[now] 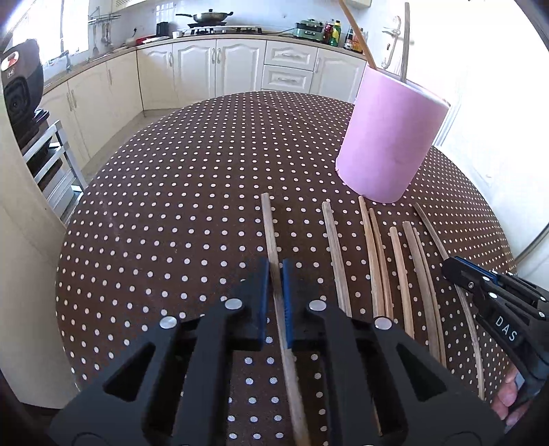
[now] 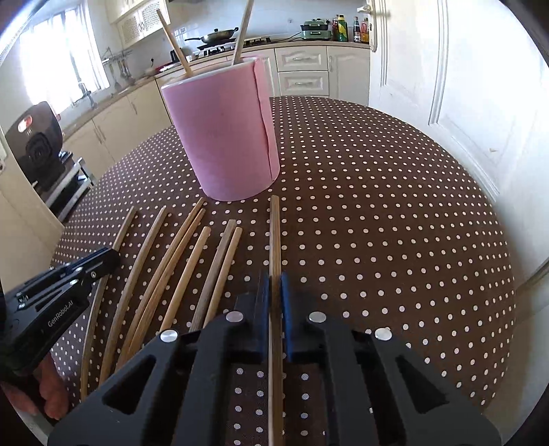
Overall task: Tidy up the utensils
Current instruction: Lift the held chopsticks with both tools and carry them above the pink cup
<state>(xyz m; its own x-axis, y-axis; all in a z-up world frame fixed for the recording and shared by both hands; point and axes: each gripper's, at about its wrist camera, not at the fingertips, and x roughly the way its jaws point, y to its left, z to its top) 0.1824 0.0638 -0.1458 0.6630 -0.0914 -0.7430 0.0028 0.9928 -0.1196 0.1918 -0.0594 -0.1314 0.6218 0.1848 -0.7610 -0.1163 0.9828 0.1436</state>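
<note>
Left wrist view: left gripper (image 1: 275,266) pinches the leftmost chopstick (image 1: 268,223); right gripper (image 2: 275,279) apparently clamps the rightmost chopstick (image 2: 274,233).

Kitchen setting: cream panelled base cabinets (image 1: 219,65) run in an L beneath a pale countertop (image 1: 103,56), with a gas hob carrying a wok (image 1: 207,15) and a row of sauce bottles (image 1: 338,32). Bright daylight enters through a window (image 2: 58,61) at left. A white panelled door (image 2: 446,85) stands at right.
</note>
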